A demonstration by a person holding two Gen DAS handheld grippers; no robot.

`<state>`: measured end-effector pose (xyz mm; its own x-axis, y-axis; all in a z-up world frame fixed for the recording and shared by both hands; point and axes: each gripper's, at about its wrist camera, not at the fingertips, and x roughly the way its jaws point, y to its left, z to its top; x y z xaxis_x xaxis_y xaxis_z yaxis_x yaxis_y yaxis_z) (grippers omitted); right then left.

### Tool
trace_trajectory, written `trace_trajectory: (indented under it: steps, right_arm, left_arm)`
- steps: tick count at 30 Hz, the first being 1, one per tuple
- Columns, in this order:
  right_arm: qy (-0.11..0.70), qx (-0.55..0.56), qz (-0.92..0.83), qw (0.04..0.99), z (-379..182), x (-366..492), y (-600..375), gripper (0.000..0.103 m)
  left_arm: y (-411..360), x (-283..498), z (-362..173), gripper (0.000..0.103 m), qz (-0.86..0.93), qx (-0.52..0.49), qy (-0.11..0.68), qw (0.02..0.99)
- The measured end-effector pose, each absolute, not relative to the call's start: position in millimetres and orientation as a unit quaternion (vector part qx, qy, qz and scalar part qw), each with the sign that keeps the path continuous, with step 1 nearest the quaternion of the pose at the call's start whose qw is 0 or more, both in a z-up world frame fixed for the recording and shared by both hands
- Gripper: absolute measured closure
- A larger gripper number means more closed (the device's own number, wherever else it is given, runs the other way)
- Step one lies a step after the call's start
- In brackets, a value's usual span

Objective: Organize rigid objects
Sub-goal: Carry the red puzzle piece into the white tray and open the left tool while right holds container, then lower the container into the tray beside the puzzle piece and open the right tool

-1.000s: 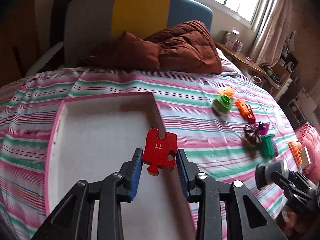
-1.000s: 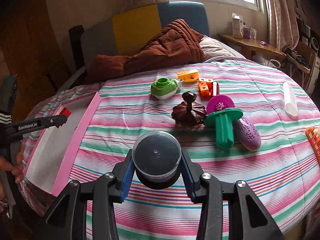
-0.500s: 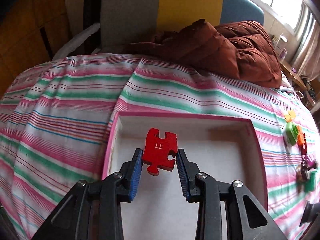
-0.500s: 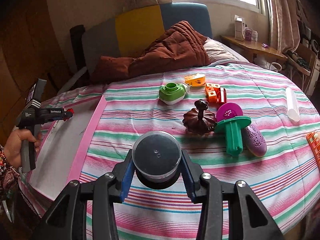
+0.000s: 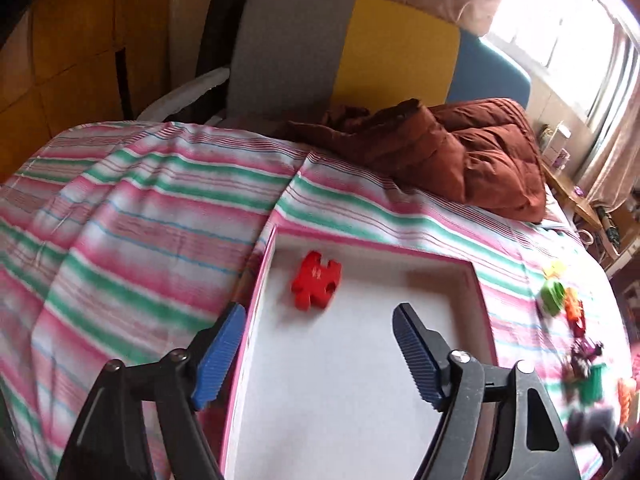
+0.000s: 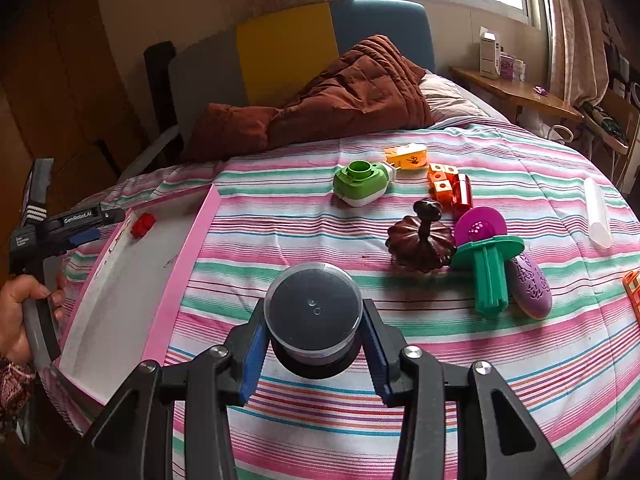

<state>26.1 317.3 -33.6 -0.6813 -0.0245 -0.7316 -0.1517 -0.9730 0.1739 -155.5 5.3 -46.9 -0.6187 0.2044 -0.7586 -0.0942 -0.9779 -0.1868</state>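
Observation:
A red puzzle piece lies in the far left corner of the white tray with a pink rim; from the right wrist view the piece shows small. My left gripper hangs over the tray with its jaws opening wide, nothing between them, the piece just beyond the tips. The same gripper appears at the left of the right wrist view, held by a hand. My right gripper is shut on a round black jar with a clear lid above the striped bedspread.
Loose toys lie on the striped bed: a green-and-white piece, orange blocks, a brown lid with a knob, a green and purple stamp, a clear tube. A brown quilt is bunched at the headboard.
The left gripper's jaws have opened and let go of the red puzzle piece, which now lies in the tray's far left corner. The right gripper still grips the jar.

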Motion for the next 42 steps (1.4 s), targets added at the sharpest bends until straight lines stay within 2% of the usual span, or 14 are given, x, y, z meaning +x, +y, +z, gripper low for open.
trace_trajectory:
  steps: [6,22,33,42]
  right_arm:
    - [0.096,-0.396,0.913,0.008,-28,7,296,0.059]
    - [0.09,-0.402,0.906,-0.1,-1,-82,220,0.059]
    - [0.021,-0.452,0.883,-0.128,-29,-164,147,0.059]
    - [-0.004,-0.479,0.873,-0.092,-55,-214,118,0.059]
  left_arm:
    - [-4,-117,-43,0.021,0.895,-0.43,-0.089,0.083]
    - [-16,-55,-45,0.016,0.905,-0.413,-0.07,0.078]
    - [-34,-42,-47,0.016,0.904,-0.413,-0.08,0.072]
    - [-58,-34,-46,0.015,0.906,-0.409,-0.091,0.053]
